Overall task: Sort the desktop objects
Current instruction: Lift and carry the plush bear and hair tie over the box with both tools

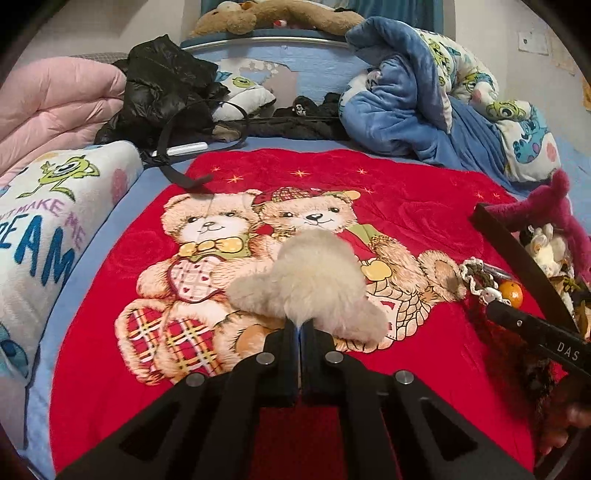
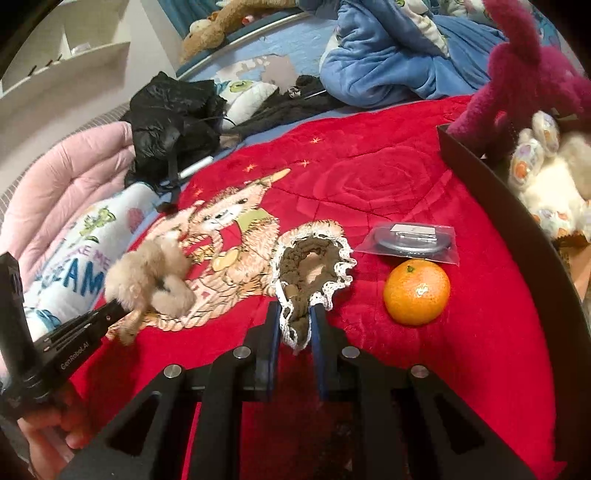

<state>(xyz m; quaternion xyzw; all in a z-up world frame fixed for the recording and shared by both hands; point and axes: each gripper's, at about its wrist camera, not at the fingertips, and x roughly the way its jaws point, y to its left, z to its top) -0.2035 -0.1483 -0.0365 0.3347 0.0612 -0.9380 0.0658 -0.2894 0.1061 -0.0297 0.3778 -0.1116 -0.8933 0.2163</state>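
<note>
Boxed: plush toys (image 2: 546,177) | clamped: left gripper (image 1: 300,325) on fluffy scrunchie (image 1: 314,280), right gripper (image 2: 295,325) on crochet scrunchie (image 2: 314,266) | left on blanket (image 2: 406,177): tangerine (image 2: 416,291), bagged item (image 2: 410,240)

blue bed (image 1: 317,70) against pale wall (image 1: 480,33), white shelving (image 2: 74,62), teal curtain (image 1: 402,9) behind headboard

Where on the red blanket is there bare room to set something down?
Free: the red blanket beyond the bagged disc, up to the blue quilt. Crowded: around the tangerine, crochet scrunchie and black bin.
</note>
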